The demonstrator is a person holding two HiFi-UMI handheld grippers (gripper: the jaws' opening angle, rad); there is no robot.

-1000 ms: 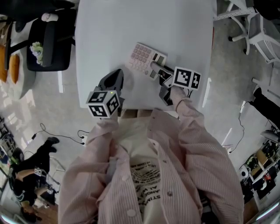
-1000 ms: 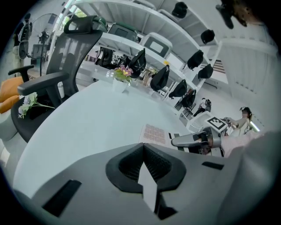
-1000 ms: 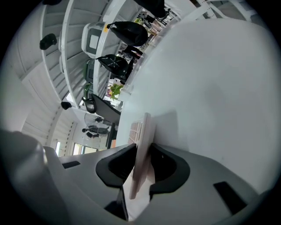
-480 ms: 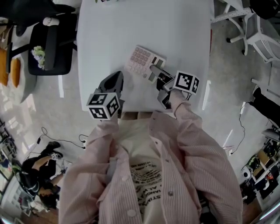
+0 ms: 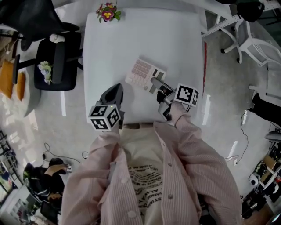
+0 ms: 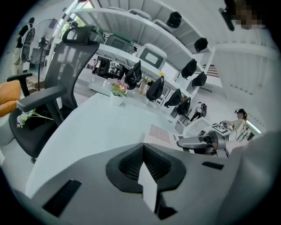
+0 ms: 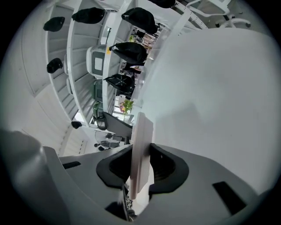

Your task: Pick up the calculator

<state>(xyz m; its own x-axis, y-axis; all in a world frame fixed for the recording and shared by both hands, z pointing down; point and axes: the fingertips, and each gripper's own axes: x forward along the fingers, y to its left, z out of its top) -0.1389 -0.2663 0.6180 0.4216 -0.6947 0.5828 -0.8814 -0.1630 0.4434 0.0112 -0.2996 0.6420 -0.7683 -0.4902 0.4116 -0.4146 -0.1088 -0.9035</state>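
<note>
Gripping the calculator (image 5: 140, 71) after just closing, right tool (image 5: 154, 81) raised it — left tool (image 5: 117, 88) closed.

Bright, even light – sharp overhead; both gripper views fisheye-warped, dark at corners.

We see a white table (image 5: 131, 39); a little pot of flowers (image 5: 106, 12) sits at its far edge; a black chair (image 5: 59, 52) stands just beside the table; white chairs (image 5: 252, 39) stand on the other side; an orange seat (image 5: 9, 77) is near the black chair.
</note>
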